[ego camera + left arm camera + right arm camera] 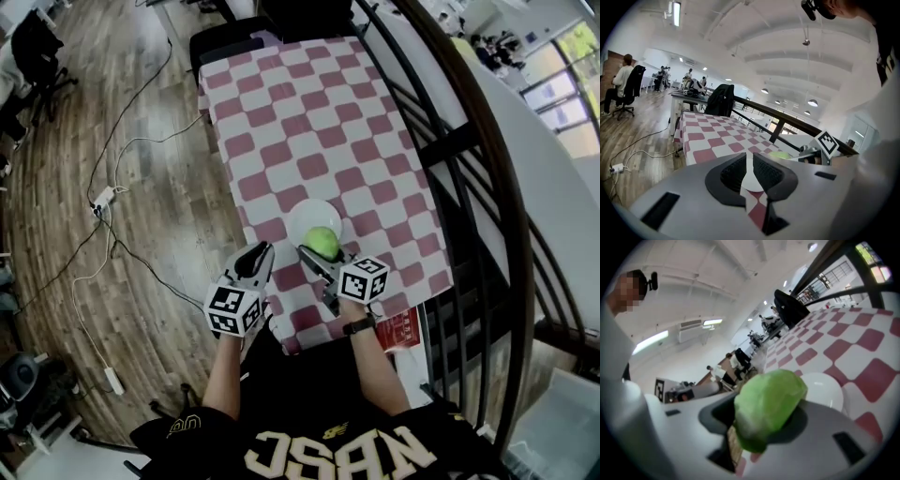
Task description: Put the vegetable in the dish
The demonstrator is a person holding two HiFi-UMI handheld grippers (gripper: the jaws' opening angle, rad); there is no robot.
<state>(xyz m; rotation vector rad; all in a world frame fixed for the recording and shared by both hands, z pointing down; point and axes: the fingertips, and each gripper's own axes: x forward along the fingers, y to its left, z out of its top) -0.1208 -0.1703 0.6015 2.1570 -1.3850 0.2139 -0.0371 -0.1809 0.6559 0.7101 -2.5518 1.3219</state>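
The right gripper (pixel 765 426) has its jaws clenched on the pale green, rounded leafy vegetable (pixel 769 405), which bulges out past the pads; the left gripper (pixel 749 169) has its jaws drawn almost together on nothing, with only checked cloth in the narrow gap; the vegetable hangs over the near side of the small round white dish (pixel 302 217), with the left gripper idle just beside that dish on its near left; the dish sits on the pink-and-white checked worktop (pixel 319 122). Let go here, the vegetable might catch the dish's near rim and roll out onto the cloth, or tip the light dish; a harder squeeze could bruise the leaves. Only the right gripper view shows the grip itself; only the head view shows the vegetable's place over the dish.
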